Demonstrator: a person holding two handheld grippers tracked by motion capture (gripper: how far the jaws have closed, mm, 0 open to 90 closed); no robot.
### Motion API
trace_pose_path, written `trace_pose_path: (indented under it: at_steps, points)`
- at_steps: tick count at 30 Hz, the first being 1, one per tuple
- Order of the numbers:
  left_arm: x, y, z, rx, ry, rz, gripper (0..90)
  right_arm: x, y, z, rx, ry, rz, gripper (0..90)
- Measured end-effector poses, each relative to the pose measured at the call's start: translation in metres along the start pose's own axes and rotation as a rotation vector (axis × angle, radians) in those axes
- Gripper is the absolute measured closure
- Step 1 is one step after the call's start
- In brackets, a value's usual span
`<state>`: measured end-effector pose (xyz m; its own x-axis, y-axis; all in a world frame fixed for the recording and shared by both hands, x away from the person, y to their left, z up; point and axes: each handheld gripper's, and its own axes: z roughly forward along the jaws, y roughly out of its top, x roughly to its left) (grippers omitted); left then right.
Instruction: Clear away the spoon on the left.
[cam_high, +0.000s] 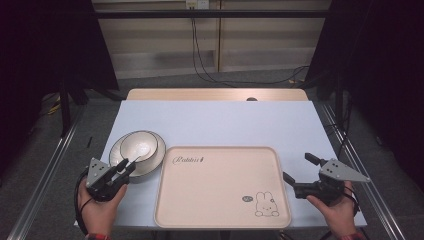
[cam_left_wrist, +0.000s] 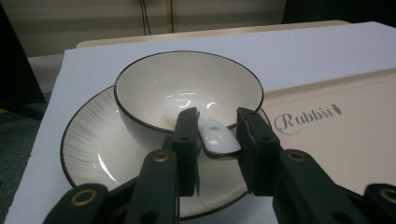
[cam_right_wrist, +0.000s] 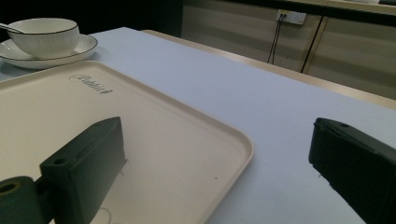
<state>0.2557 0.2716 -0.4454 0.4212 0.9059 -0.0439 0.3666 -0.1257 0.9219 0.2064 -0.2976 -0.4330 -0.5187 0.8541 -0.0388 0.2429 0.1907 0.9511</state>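
Note:
A cream bowl (cam_high: 140, 145) with a dark rim stands on a matching ribbed plate (cam_high: 152, 164) at the table's left. A white spoon (cam_left_wrist: 217, 138) lies in the bowl (cam_left_wrist: 187, 86), its handle sticking out over the rim toward me. My left gripper (cam_left_wrist: 218, 115) has both jaws against the sides of that handle, above the plate (cam_left_wrist: 91, 149). In the high view the left gripper (cam_high: 127, 168) sits at the plate's near edge. My right gripper (cam_high: 296, 166) is held wide open at the right edge of the beige tray (cam_high: 220, 200), nothing between its jaws (cam_right_wrist: 217, 126).
The tray (cam_right_wrist: 187, 140) with a rabbit drawing and "Rabbit" lettering lies at the front middle of the white table (cam_high: 220, 120). A wooden table (cam_high: 215, 94) stands behind it. Dark curtains hang at both sides, and cables run across the floor.

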Motion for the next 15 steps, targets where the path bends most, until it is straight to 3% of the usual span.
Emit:
trace_pose_path:
  at_steps: [10,15]
  points:
    - [0.0008,0.0020,-0.0018,-0.011,0.006,0.001,75.0,0.0011,0.0002,0.0003,0.002,-0.001,0.000,3.3]
    - [-0.0003,0.0032,-0.0009,-0.018,0.009,0.020,75.8,0.0005,0.0001,-0.0002,0.005,0.004,-0.005,3.3]
